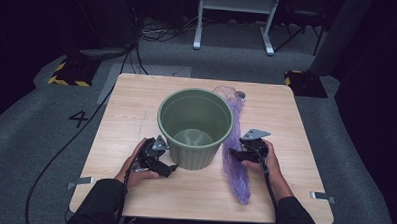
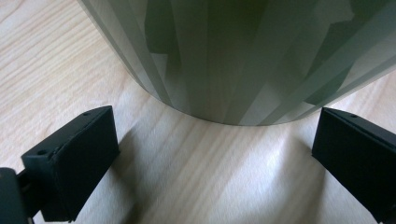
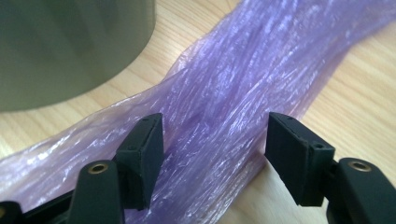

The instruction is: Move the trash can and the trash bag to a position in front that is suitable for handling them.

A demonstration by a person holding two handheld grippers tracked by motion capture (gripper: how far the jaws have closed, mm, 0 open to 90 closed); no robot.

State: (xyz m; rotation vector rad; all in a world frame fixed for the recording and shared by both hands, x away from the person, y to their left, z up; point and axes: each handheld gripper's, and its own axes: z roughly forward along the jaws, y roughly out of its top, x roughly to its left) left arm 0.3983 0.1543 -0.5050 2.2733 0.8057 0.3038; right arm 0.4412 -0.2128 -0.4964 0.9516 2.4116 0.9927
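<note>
I take the green bucket (image 1: 195,126) as my landmark; it stands upright near the middle of the wooden tabletop (image 1: 137,97).

Critical relation: the purple plastic bag (image 1: 233,153) lies on the tabletop just beside the bucket's right side, bunched into a long rope. Its long axis runs from the far edge of the bucket toward my near edge. In the right gripper view the bag (image 3: 224,107) passes straight through the gap of the right gripper (image 3: 212,158), crossing it nearly at right angles. The right fingers (image 3: 140,161) stand spread on either side of the bag; I judge they are not yet pressing it, since bare gaps show at both pads. The right gripper (image 1: 246,148) is the nearer one to the bag.

The left gripper (image 1: 157,158) sits at the bucket's near-left foot. Its fingers (image 2: 74,158) are spread wide and released, with the bucket wall (image 2: 243,56) just ahead and apart from them.

Materials: the bag is thin, glossy, wrinkled film, limp and easily slipped. The bucket is rigid, matte plastic with vertical fluting and a tapered wall.
</note>
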